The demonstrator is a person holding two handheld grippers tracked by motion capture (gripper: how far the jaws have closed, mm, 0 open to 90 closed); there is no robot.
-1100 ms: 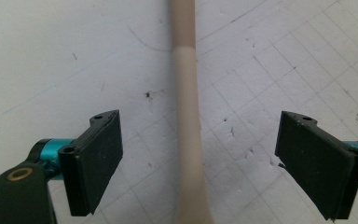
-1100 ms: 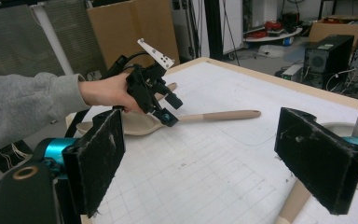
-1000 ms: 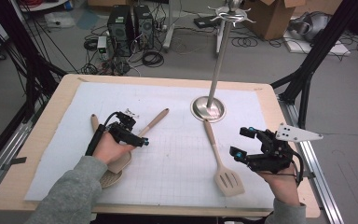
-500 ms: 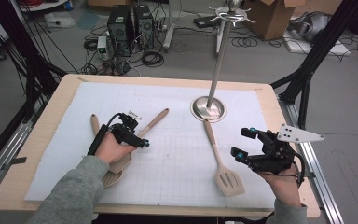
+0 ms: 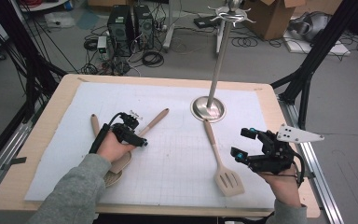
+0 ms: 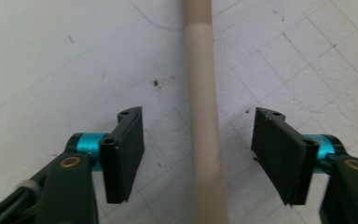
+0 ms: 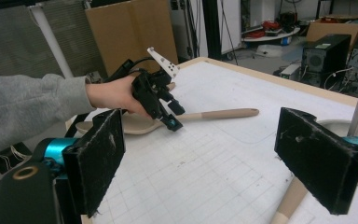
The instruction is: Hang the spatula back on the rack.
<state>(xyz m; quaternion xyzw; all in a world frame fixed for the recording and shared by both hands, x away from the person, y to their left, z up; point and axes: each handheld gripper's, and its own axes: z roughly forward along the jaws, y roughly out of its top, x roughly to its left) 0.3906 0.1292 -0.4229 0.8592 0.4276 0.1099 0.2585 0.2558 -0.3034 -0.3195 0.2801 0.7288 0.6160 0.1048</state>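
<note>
Near the table's [image 5: 42,140] left edge, the left gripper [image 6: 198,156] straddles a wooden spoon's handle [image 6: 204,116], jaws just closing, pads not yet touching. Stiff, light, smooth: grip mid-handle. Toward the right edge, the right gripper [image 7: 214,158] hangs spread and empty.

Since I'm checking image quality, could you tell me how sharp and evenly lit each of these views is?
High view: even light, soft detail, no glare on the white mat. Left gripper view: the spoon handle slightly soft, the left gripper sharper, faint shadows. Right gripper view: the right gripper blurred up close, background clearer.
</note>
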